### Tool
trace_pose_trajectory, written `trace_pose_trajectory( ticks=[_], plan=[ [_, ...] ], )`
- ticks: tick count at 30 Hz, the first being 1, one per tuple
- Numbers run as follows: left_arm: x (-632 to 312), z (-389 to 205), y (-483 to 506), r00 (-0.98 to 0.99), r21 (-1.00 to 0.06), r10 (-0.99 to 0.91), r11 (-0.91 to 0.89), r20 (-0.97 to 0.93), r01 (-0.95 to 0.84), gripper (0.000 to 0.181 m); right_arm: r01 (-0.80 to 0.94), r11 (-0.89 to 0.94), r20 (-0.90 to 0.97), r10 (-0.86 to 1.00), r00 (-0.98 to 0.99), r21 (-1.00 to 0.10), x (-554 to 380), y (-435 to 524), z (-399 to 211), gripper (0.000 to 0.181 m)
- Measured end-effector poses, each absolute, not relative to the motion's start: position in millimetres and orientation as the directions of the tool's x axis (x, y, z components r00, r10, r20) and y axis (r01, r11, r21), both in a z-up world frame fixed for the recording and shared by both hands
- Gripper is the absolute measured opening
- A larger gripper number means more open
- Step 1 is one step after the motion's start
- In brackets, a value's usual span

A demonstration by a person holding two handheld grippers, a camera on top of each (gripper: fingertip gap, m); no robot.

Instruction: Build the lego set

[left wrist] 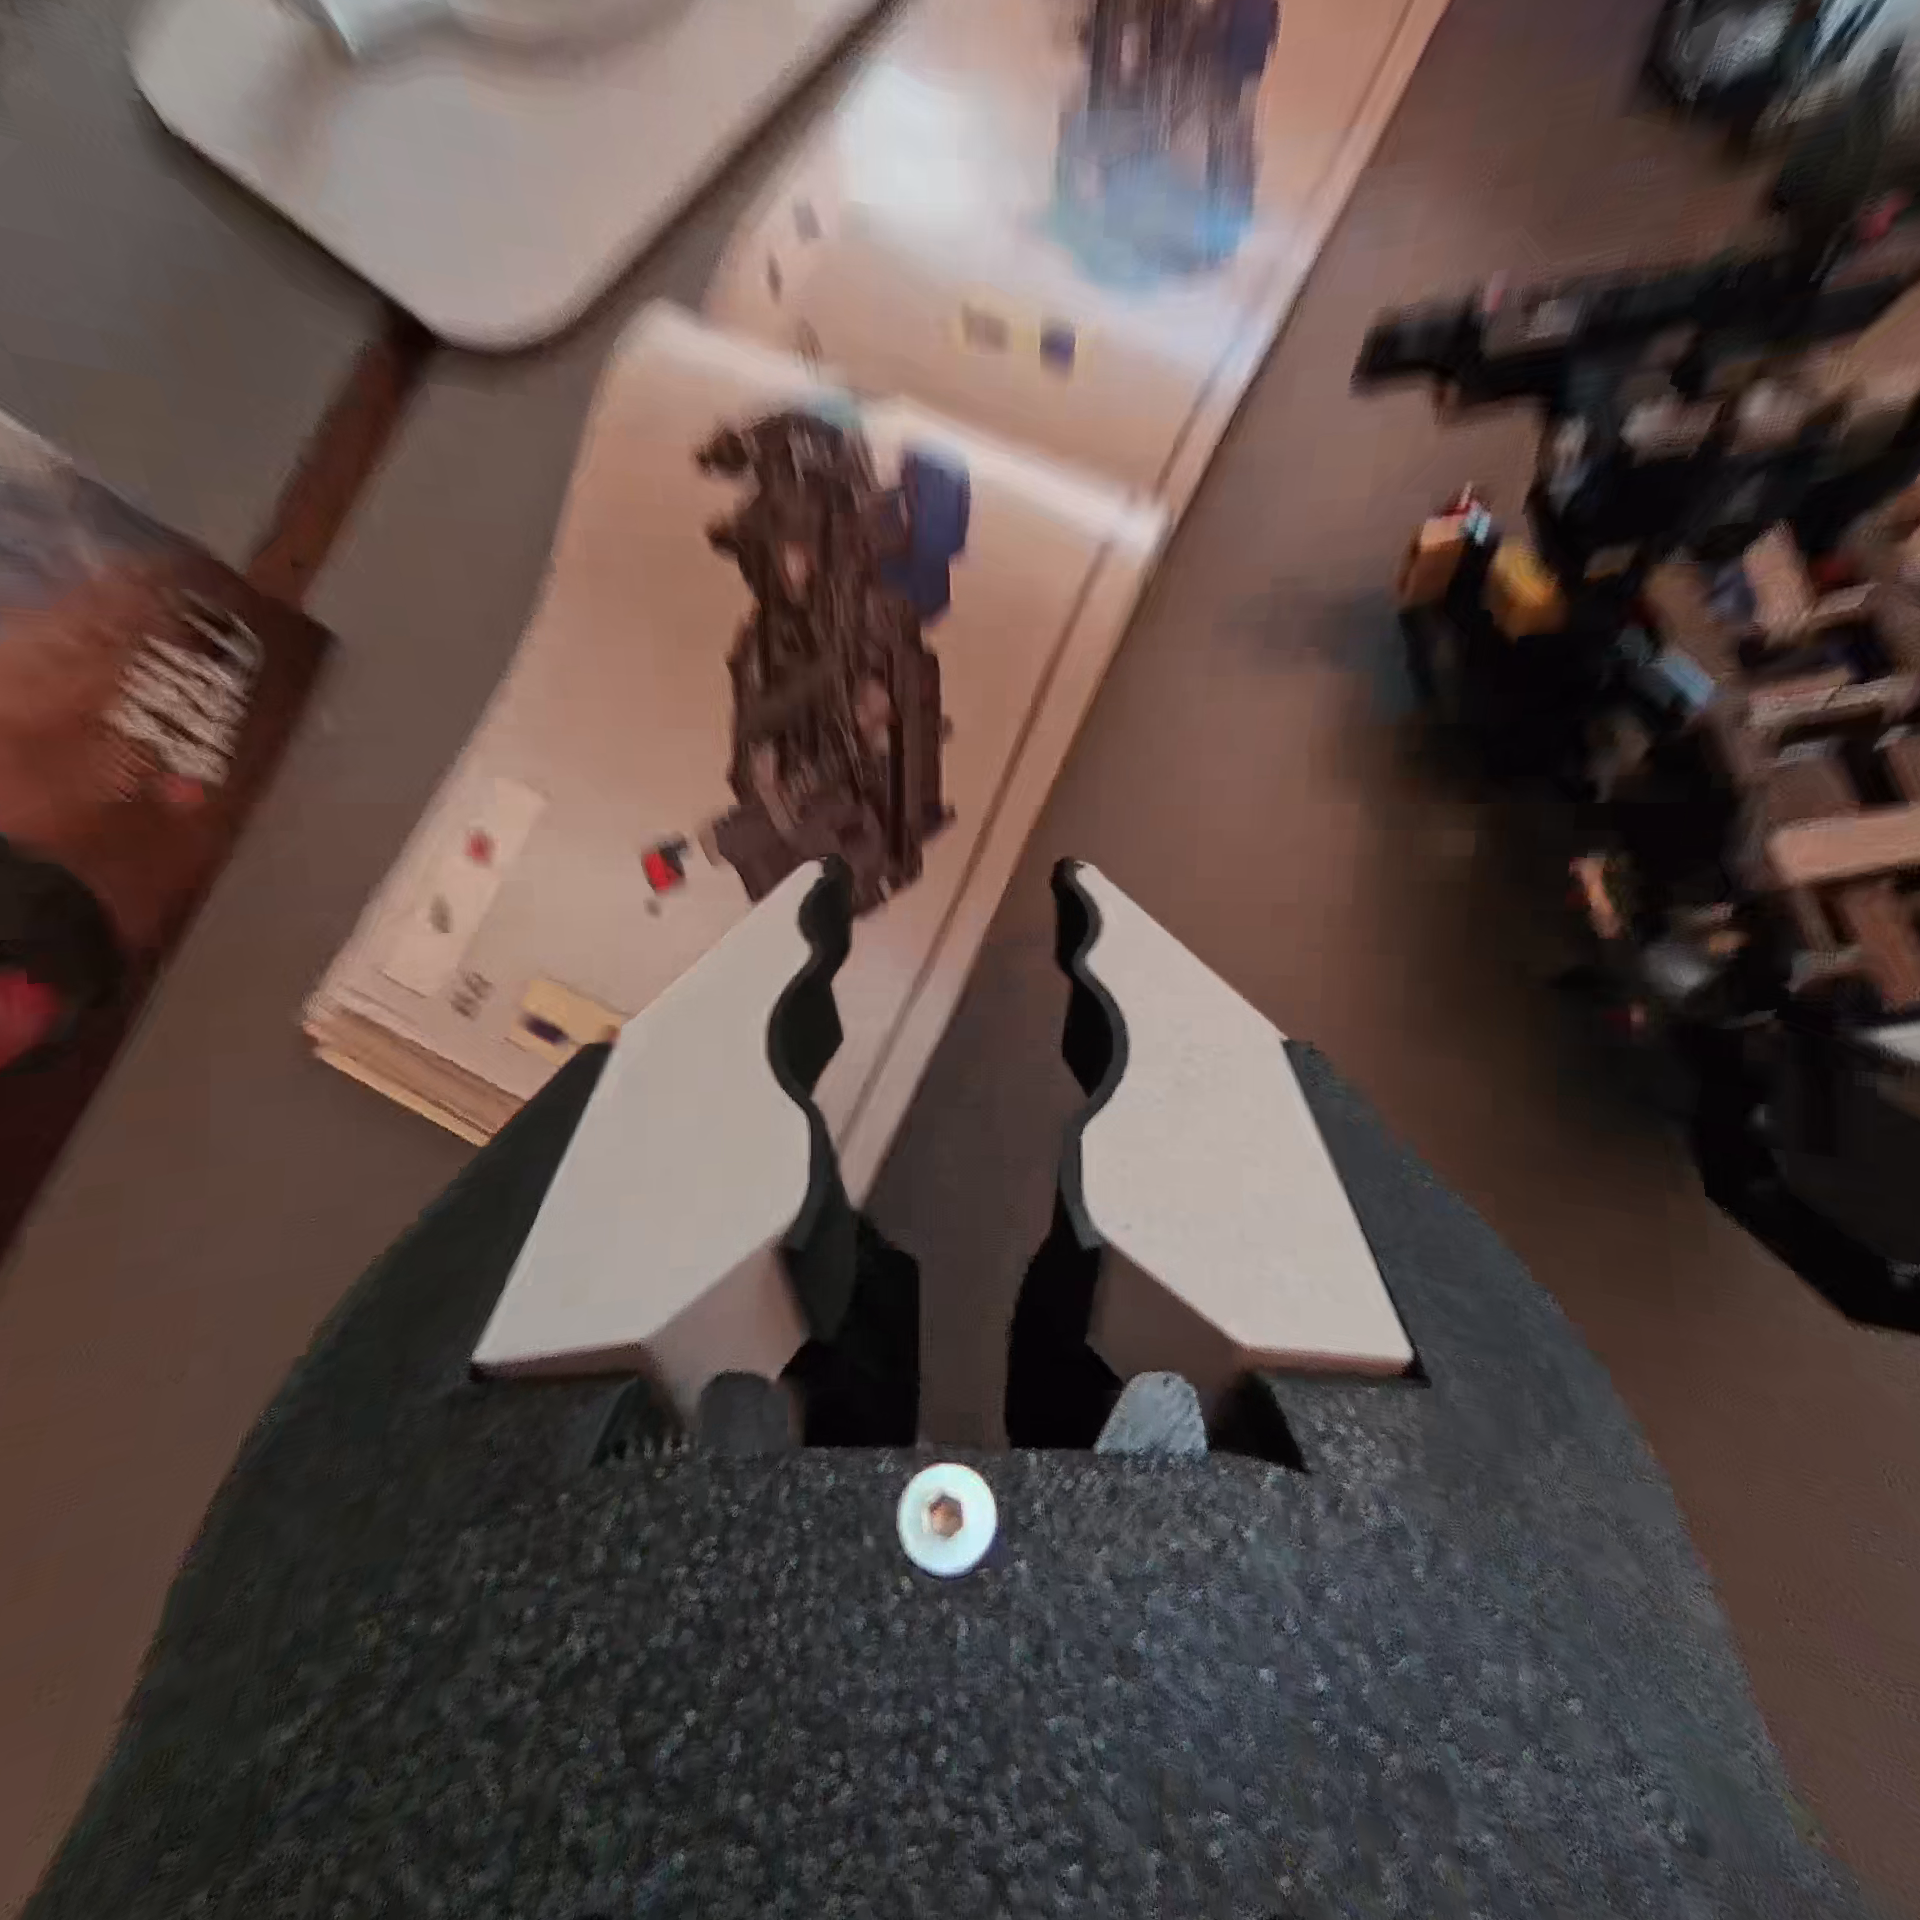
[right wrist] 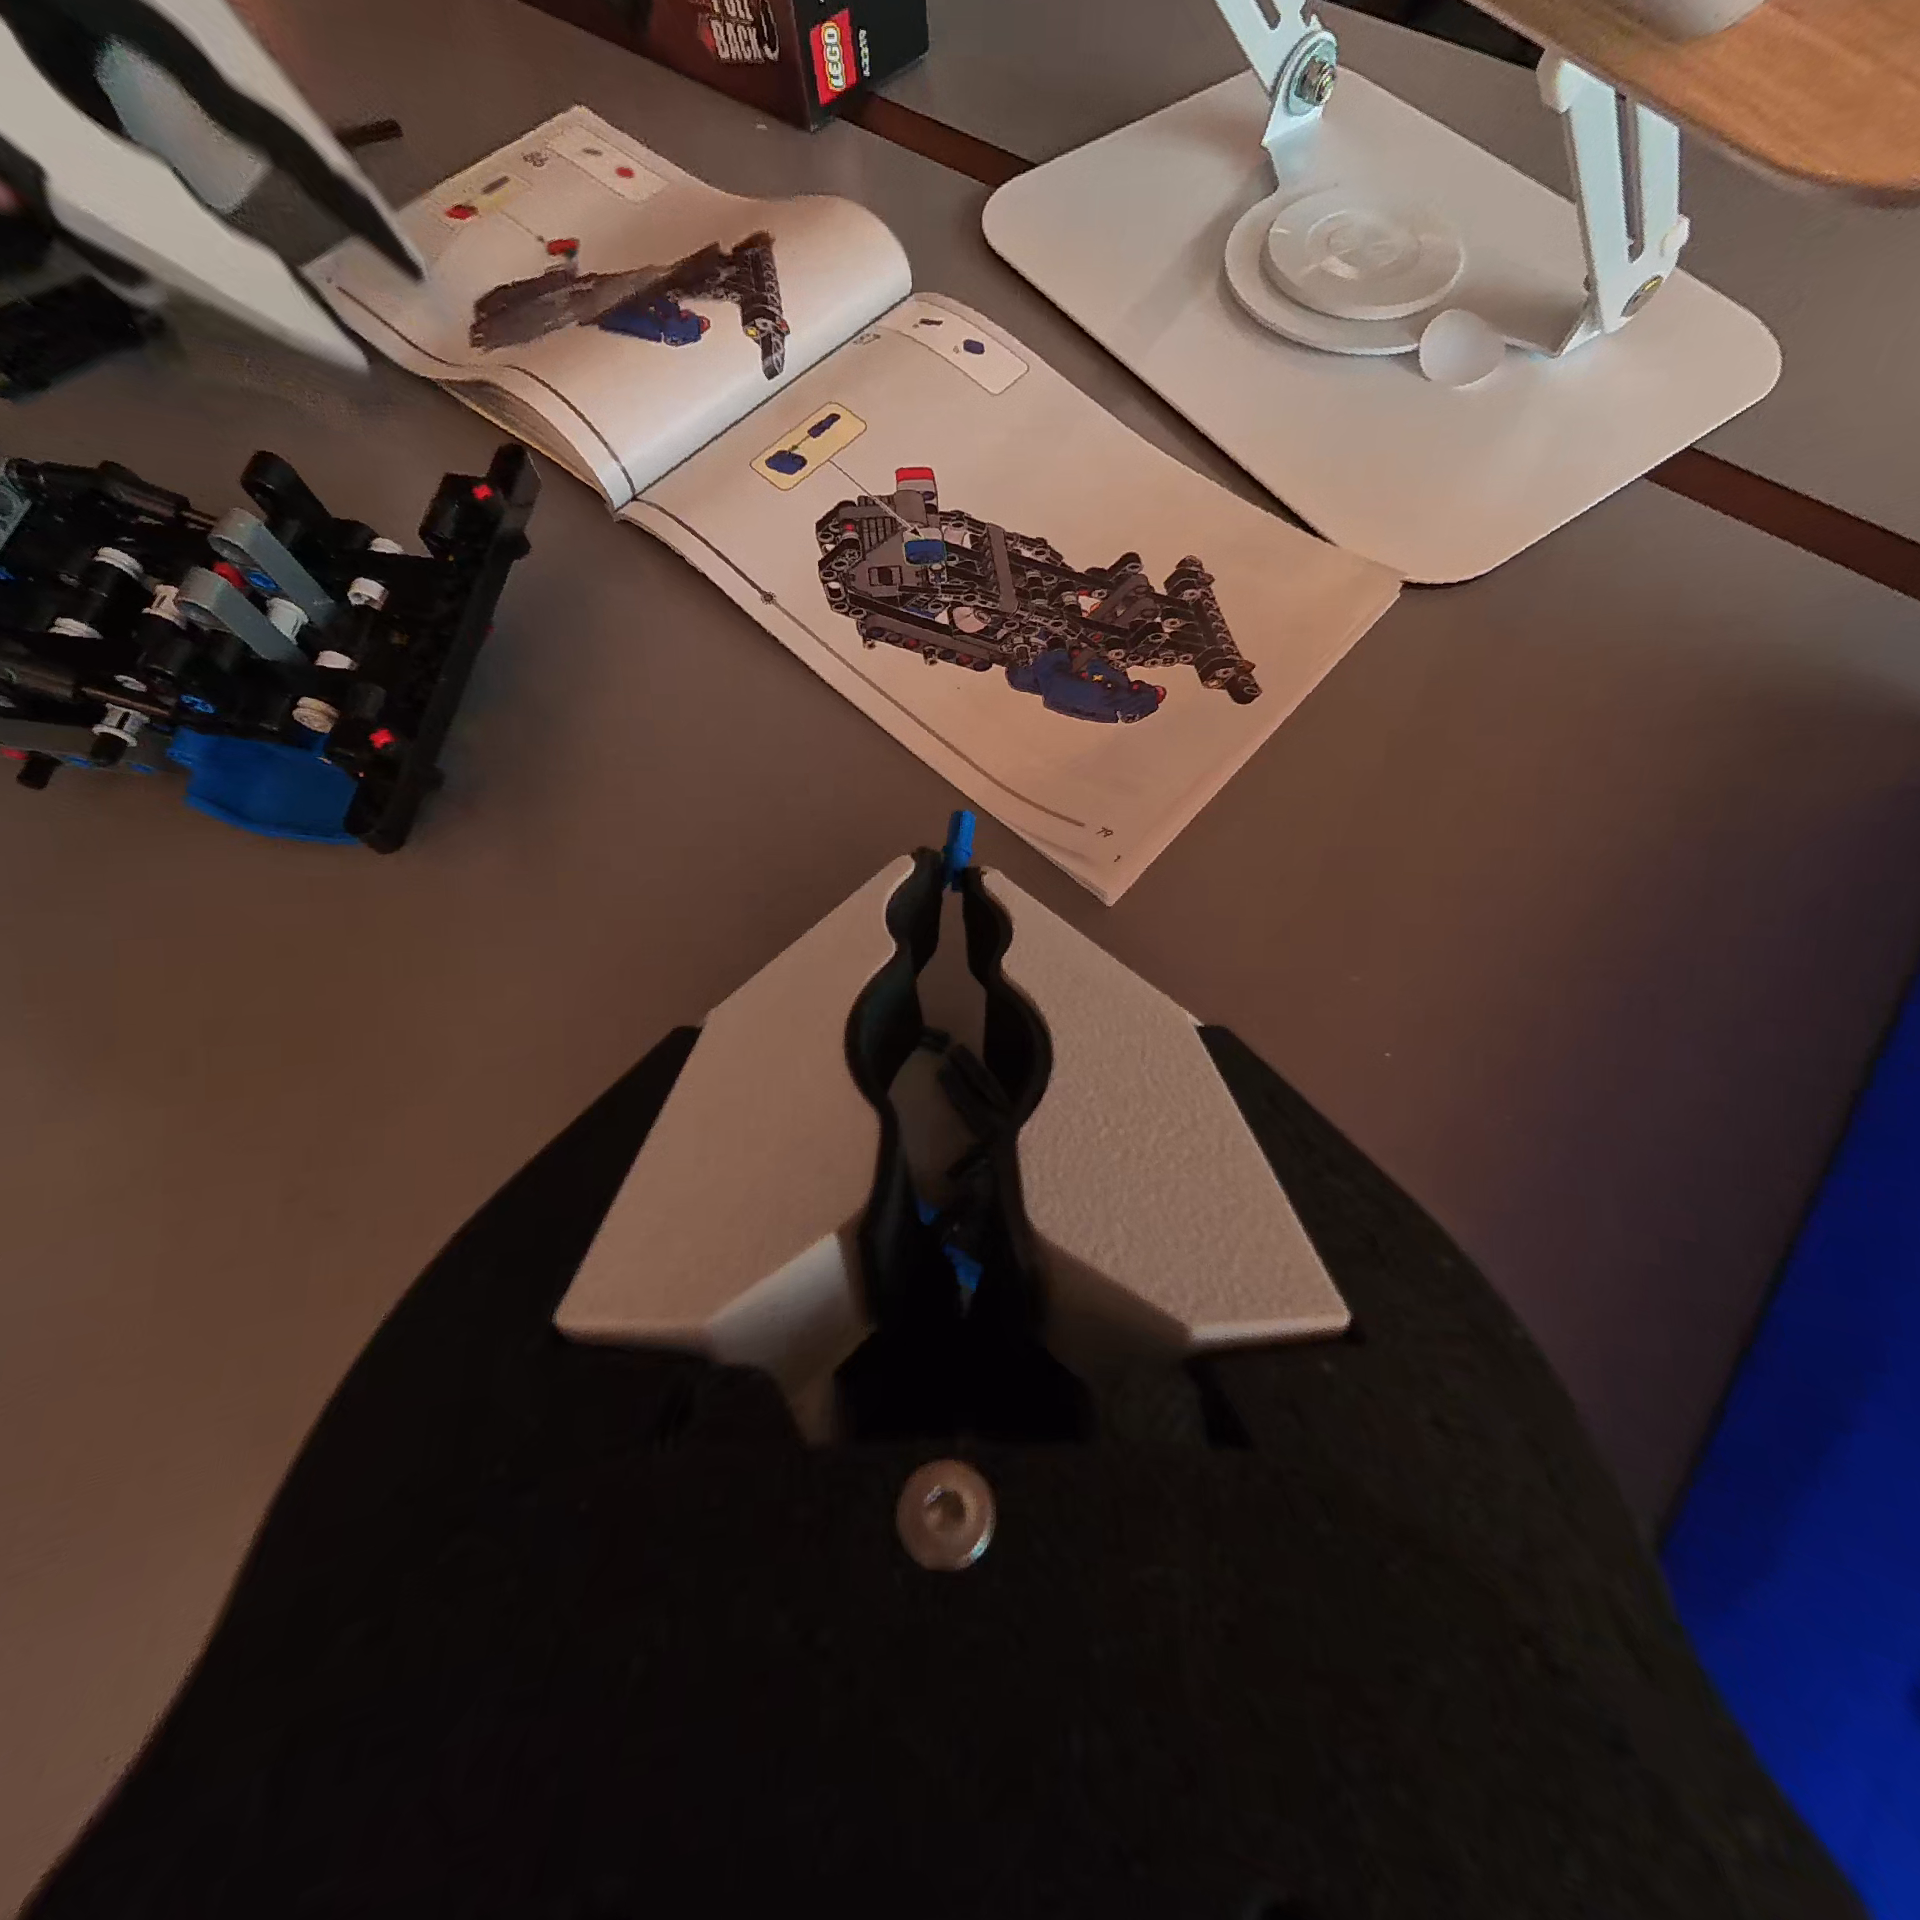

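Observation:
My right gripper (right wrist: 951,871) is shut on a small blue lego pin (right wrist: 960,837) that sticks out past its tips, held above the grey table near the booklet's corner. The partly built black, grey and blue lego vehicle (right wrist: 249,644) lies at the left. It shows blurred at the right of the left wrist view (left wrist: 1662,644). The open instruction booklet (right wrist: 935,540) lies ahead of the right gripper. My left gripper (left wrist: 951,883) is open and empty, hovering over the booklet (left wrist: 790,644). It shows at the top left of the right wrist view (right wrist: 208,166).
A white stand (right wrist: 1382,332) with a flat base sits at the back right, with a wooden board on it; it also shows in the left wrist view (left wrist: 436,177). The dark lego box (right wrist: 790,52) stands at the back, also at the left in the left wrist view (left wrist: 114,748). A blue surface (right wrist: 1818,1403) lies beyond the table's right edge. Across from one pair of fingers to the other is roughly 25 centimetres.

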State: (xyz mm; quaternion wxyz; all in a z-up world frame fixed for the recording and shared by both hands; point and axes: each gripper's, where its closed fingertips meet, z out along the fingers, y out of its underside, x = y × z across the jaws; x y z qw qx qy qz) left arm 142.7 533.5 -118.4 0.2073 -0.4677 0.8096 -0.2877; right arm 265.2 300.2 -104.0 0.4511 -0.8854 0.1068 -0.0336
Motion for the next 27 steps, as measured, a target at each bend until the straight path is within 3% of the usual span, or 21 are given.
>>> trace_pose_trajectory(
  ticks=[2,3,7,8,14,27],
  plan=[
    [164,-94,540,-0.492,-0.679,-0.861,0.440,-0.132,-0.588,0.060,-0.163,-0.565,-0.043,-0.219,0.975,-0.809,266,300,-103,0.004],
    [174,-88,545,-0.519,-0.661,-0.839,0.485,-0.166,-0.573,0.082,-0.165,-0.562,-0.048,-0.218,0.975,-0.811,265,300,-102,0.004],
    [200,-115,551,-0.693,-0.509,-0.713,0.639,-0.110,-0.577,0.136,-0.177,-0.562,-0.069,-0.207,0.976,-0.808,264,299,-103,0.004],
    [208,-123,550,-0.717,-0.490,-0.690,0.660,-0.096,-0.569,0.142,-0.176,-0.566,-0.069,-0.205,0.976,-0.805,264,299,-104,0.004],
    [227,-154,527,-0.763,-0.449,-0.644,0.666,0.057,-0.596,0.143,-0.172,-0.587,-0.072,-0.190,0.979,-0.791,263,297,-110,0.004],
    [224,-156,497,-0.712,-0.483,-0.702,0.620,0.012,-0.619,0.137,-0.161,-0.598,-0.075,-0.166,0.983,-0.786,259,296,-109,0.004]
  ],
)
